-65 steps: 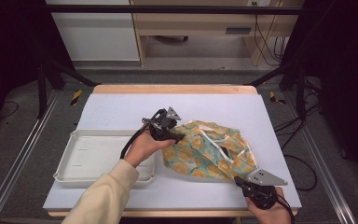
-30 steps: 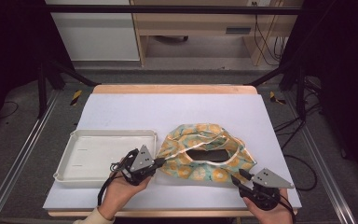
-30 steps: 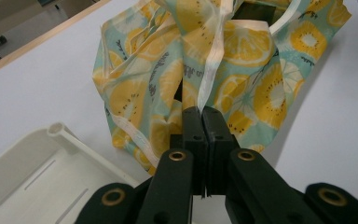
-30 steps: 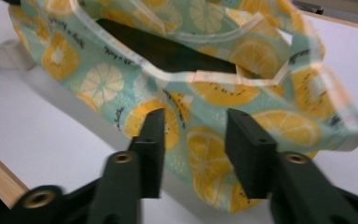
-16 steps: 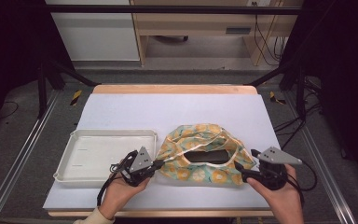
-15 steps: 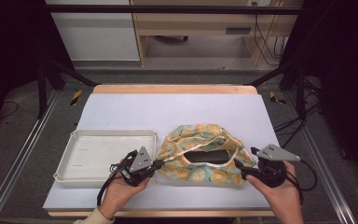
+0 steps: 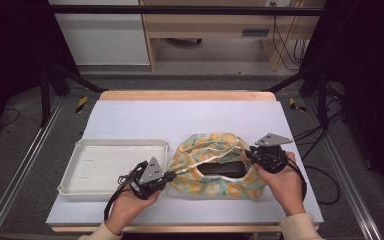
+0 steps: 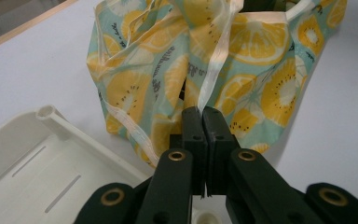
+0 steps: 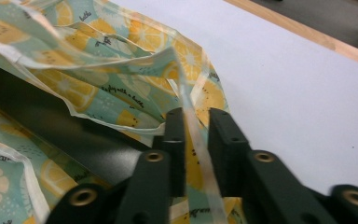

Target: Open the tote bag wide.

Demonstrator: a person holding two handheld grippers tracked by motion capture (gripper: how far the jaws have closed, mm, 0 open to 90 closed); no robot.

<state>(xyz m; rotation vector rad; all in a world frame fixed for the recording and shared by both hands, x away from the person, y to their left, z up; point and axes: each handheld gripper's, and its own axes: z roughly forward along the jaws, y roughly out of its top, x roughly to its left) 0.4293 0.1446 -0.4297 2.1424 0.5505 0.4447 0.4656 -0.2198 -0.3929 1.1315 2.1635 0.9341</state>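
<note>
A cloth bag (image 7: 205, 187) printed with lemon slices lies open on the white table, with a flat black object (image 7: 222, 168) inside its mouth. My left gripper (image 7: 172, 175) sits at the bag's left edge. In the left gripper view it (image 8: 203, 112) is shut on a white strap (image 8: 214, 65) of the bag. My right gripper (image 7: 248, 154) is at the bag's right edge. Its jaws (image 9: 196, 116) have just been closing and stand a little apart, with another white strap (image 9: 193, 126) running between them, not pinched.
A shallow white tray (image 7: 105, 165) lies left of the bag, close under my left hand. The table's wooden edge (image 7: 185, 95) runs along the far side. Dark stands and cables flank the table.
My right hand has moved away from the table's front right corner, up along the bag's right edge, and its jaws now straddle a strap. The left gripper has kept still.
</note>
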